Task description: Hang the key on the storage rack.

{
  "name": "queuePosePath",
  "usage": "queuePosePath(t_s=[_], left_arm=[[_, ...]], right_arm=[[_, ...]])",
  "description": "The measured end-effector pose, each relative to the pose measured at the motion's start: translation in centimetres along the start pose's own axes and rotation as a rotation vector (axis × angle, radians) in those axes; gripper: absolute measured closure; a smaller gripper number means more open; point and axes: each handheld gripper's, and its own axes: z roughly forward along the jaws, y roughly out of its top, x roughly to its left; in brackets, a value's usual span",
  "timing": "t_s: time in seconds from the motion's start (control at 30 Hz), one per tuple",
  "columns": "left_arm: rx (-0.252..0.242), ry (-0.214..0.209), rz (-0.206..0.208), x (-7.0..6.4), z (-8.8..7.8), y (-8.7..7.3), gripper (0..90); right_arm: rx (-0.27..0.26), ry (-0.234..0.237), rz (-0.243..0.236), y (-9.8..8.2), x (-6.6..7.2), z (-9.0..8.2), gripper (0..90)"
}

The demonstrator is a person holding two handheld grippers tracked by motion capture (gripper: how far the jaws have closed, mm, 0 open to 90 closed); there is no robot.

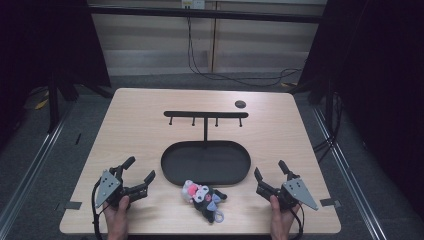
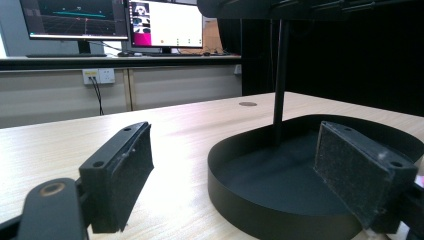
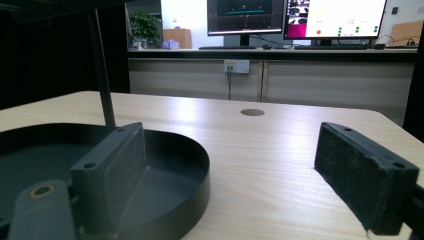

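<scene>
Plush and soft, the little black-and-pink toy [image 1: 202, 196] lies just in front of the tray [image 1: 172, 172], light and squashy. Left tongs [image 1: 137, 176] and right tongs [image 1: 270, 173] flank it, both released and empty; I'd pinch its plump middle, since the small ring looks fiddly.

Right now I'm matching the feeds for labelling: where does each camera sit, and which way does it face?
High view: above the near table edge, looking forward and down; both hands, left gripper, right gripper, plush keychain.
Left gripper view: riding low, facing the stand tray; its open jaws.
Right gripper view: low, facing the monitors; open jaws.
Shared: the tray.
</scene>
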Motion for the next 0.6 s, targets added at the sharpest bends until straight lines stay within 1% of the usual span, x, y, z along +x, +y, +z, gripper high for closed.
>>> queuePosePath(t_s=[0.13,0.23,0.27,0.33,0.4,0.47,0.5,0.53,0.57,0.6], left_arm=[[0.0,0.0,-0.001,0.0,0.0,0.0,15.3],[-0.003,0.0,-0.006,-0.04,0.03,0.0,15.3],[-0.003,0.0,-0.005,-0.03,0.03,0.0,15.3],[-0.003,0.0,-0.005,-0.04,0.03,0.0,15.4],[-0.003,0.0,-0.006,-0.04,0.03,0.0,15.3],[-0.002,-0.007,0.001,0.02,0.04,0.01,15.3],[0.0,-0.013,0.013,0.11,0.05,0.04,15.3],[0.0,-0.013,0.013,0.12,0.05,0.04,15.4],[-0.004,0.009,-0.005,-0.05,0.0,0.0,15.4],[-0.004,0.009,-0.005,-0.05,0.0,0.0,15.3]], right_arm=[[0.016,-0.01,-0.021,0.06,0.22,0.16,12.9],[0.026,-0.006,-0.001,0.1,0.03,0.21,13.3],[0.026,-0.006,-0.001,0.1,0.03,0.21,13.3],[0.03,0.0,0.004,0.12,-0.07,0.21,13.3],[0.039,0.022,0.005,0.15,-0.1,0.12,14.5],[0.042,0.029,0.002,0.16,-0.06,0.11,16.3],[0.05,0.041,0.004,0.19,0.0,0.17,18.2],[0.059,0.045,0.012,0.21,0.06,0.16,19.3],[0.065,0.053,0.012,0.24,0.1,0.18,20.5],[0.065,0.053,0.012,0.24,0.1,0.18,20.5]])
